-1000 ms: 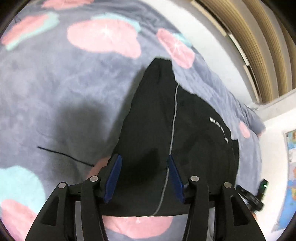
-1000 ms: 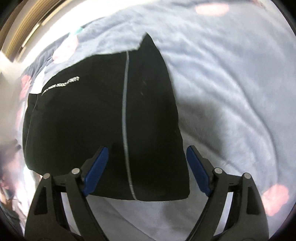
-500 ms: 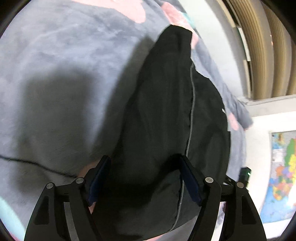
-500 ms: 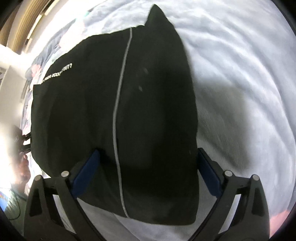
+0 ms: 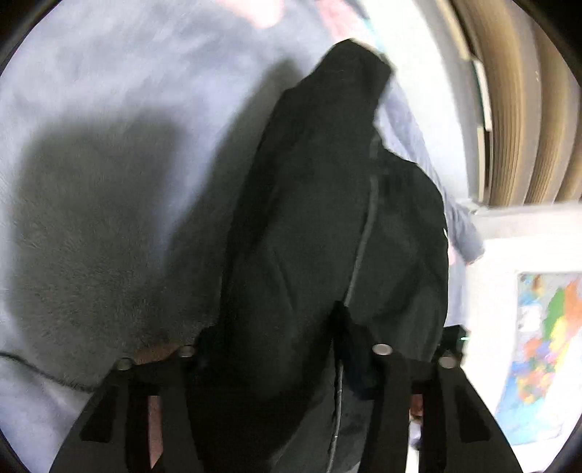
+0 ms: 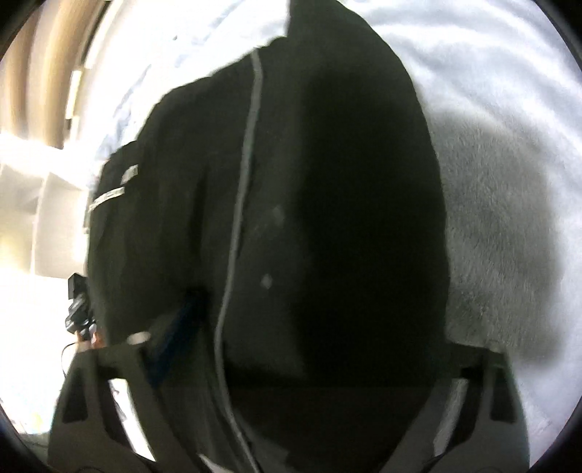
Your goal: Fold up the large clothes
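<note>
A folded black garment (image 5: 327, 225) with a thin grey stripe lies on the grey blanket (image 5: 109, 145). It fills the middle of both views; in the right wrist view the garment (image 6: 309, 218) shows white lettering at its left. My left gripper (image 5: 269, 338) has its jaws wide apart with the near edge of the cloth bulging between them. My right gripper (image 6: 313, 327) stands the same way, jaws wide around the garment's near edge. The fingertips of both are mostly hidden by the black cloth.
The grey blanket has pink patches (image 5: 262, 14) at the far side. Brown curtains (image 5: 527, 109) and a white ledge (image 5: 527, 218) are at the right, with a coloured map (image 5: 545, 345) on the wall. A thin black cord (image 5: 36, 367) lies on the blanket at left.
Both grippers have pushed forward and down into the garment's near edge. The cloth now fills the space between the jaws and hides the blue pads. The jaws have widened.
</note>
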Demonstrator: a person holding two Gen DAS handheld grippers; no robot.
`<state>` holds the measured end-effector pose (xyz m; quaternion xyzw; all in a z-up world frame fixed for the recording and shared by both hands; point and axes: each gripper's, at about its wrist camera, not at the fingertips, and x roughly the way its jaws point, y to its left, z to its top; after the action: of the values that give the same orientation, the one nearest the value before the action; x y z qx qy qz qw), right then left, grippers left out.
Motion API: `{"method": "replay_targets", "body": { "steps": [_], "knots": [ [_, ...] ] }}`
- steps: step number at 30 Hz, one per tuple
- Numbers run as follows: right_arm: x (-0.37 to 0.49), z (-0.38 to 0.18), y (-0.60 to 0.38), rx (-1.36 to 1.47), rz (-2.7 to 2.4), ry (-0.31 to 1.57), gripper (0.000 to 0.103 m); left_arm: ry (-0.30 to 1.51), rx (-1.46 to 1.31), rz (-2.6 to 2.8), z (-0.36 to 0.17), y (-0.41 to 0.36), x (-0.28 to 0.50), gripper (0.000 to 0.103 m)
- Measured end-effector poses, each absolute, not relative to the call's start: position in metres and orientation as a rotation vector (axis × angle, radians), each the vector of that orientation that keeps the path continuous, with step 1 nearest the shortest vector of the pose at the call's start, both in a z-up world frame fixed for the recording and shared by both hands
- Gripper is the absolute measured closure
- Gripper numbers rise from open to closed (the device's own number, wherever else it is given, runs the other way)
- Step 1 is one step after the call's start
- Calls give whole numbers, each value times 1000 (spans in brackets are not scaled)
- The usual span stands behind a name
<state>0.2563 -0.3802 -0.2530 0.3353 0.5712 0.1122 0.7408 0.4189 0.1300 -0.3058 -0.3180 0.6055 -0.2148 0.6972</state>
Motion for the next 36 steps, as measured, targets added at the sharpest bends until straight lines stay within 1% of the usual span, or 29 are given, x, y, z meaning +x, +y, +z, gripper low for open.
{"method": "replay_targets", "body": {
  "steps": [1, 4, 5, 8, 14, 19, 22, 25, 27, 30, 33, 36],
  "knots": [
    [252, -245, -380, 722, 255, 1240, 47, 1324, -665, -480, -296, 126, 414, 66],
    [250, -227, -375, 687, 259, 1216, 64, 1246, -653, -523, -267, 121, 400, 72],
    [249, -218, -370, 660, 260, 1204, 67, 1209, -669, -551, -255, 120, 394, 73],
    [246, -191, -363, 632, 280, 1150, 70, 1123, -665, -615, -217, 114, 376, 75],
    [222, -132, -346, 569, 339, 1053, 72, 987, -628, -686, -140, 112, 334, 75],
    [204, -105, -345, 512, 357, 977, 72, 896, -592, -725, -82, 122, 275, 75],
    [193, -105, -338, 482, 356, 952, 71, 864, -563, -732, -58, 126, 235, 75],
    [179, -113, -326, 467, 344, 964, 71, 872, -570, -728, -59, 134, 200, 75],
    [162, -121, -317, 460, 333, 994, 71, 900, -588, -717, -69, 141, 178, 75],
    [138, -144, -307, 471, 308, 1072, 70, 977, -617, -678, -102, 149, 146, 75],
    [129, -191, -293, 446, 245, 1179, 68, 1099, -666, -609, -159, 158, 125, 75],
    [125, -254, -284, 433, 142, 1305, 66, 1192, -695, -503, -216, 169, 114, 73]
  ]
}}
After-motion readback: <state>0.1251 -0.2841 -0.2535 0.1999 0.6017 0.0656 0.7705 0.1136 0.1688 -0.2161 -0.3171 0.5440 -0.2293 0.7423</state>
